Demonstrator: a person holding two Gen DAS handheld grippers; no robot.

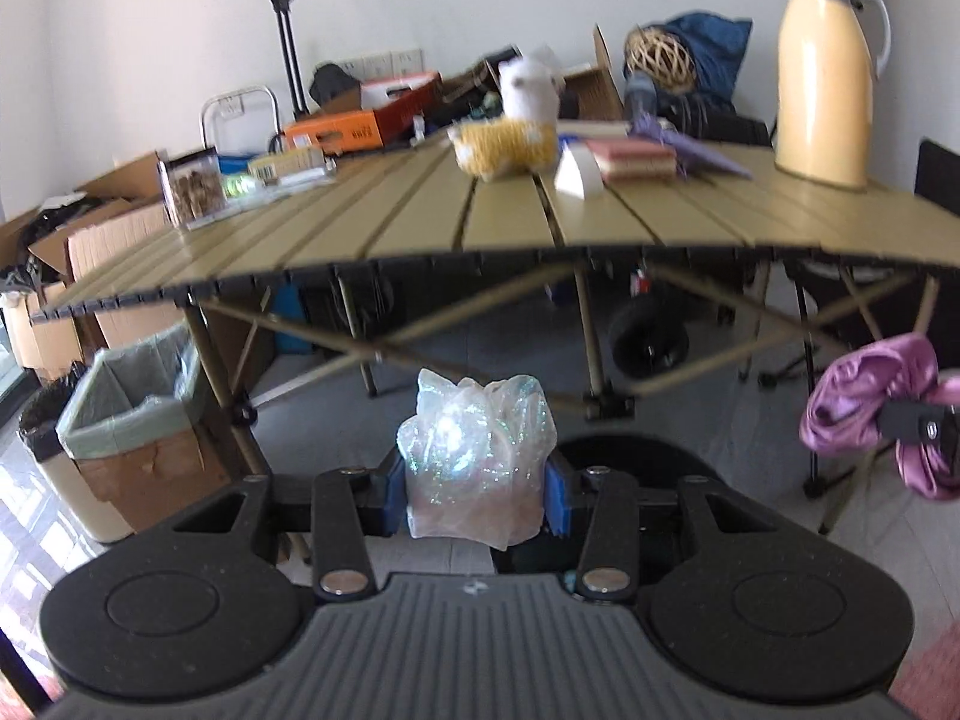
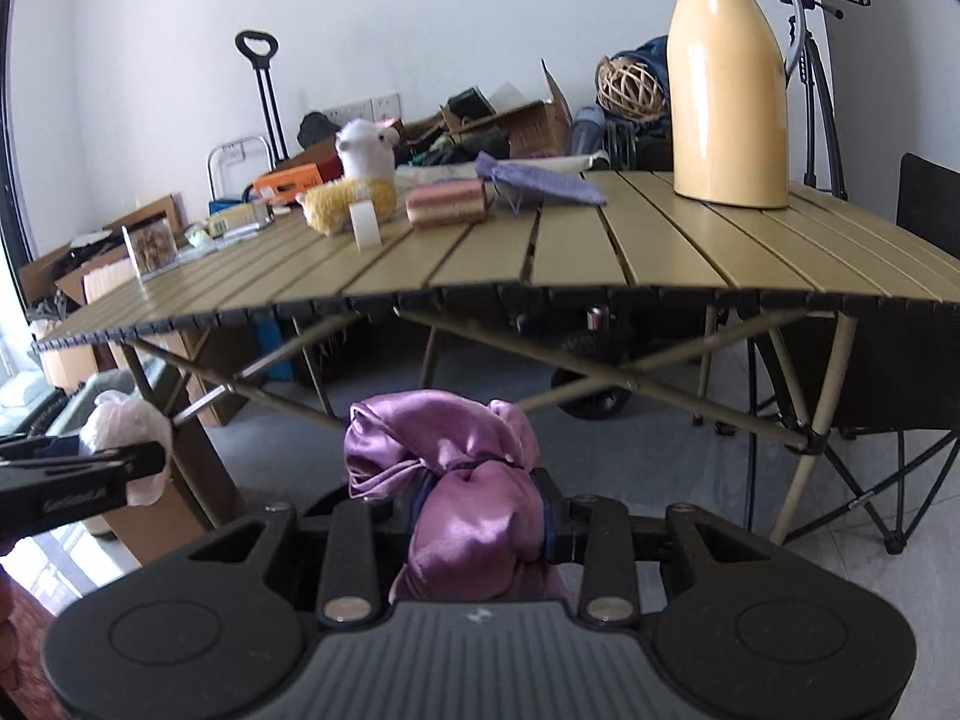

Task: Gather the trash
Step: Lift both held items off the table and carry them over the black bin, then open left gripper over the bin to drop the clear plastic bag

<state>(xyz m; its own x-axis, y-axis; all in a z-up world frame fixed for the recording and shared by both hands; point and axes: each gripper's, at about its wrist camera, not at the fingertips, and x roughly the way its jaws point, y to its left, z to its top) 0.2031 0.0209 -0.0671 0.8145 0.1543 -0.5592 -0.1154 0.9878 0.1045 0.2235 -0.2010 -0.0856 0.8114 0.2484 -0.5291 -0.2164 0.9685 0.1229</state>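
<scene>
A crumpled clear iridescent plastic bag [image 1: 474, 456] sits between the blue pads of my left gripper [image 1: 477, 495], which is shut on it, held in front of the table's near edge. My right gripper [image 2: 480, 510] is shut on a bunched purple satin cloth [image 2: 456, 480], also below the table's edge. The purple cloth [image 1: 870, 414] shows at the far right of the left wrist view. The plastic bag [image 2: 129, 450] and the left gripper's finger show at the left of the right wrist view. A cardboard bin lined with a pale green bag [image 1: 132, 414] stands on the floor to the left.
An olive slatted folding table [image 1: 480, 222] carries a yellow thermos [image 1: 825, 72], a plush alpaca [image 1: 510, 132], a pink-striped sponge [image 2: 447, 204], a purple cloth [image 2: 540, 183] and a clear box [image 1: 192, 183]. Cardboard boxes and clutter line the wall. A black folding chair [image 2: 900, 360] stands right.
</scene>
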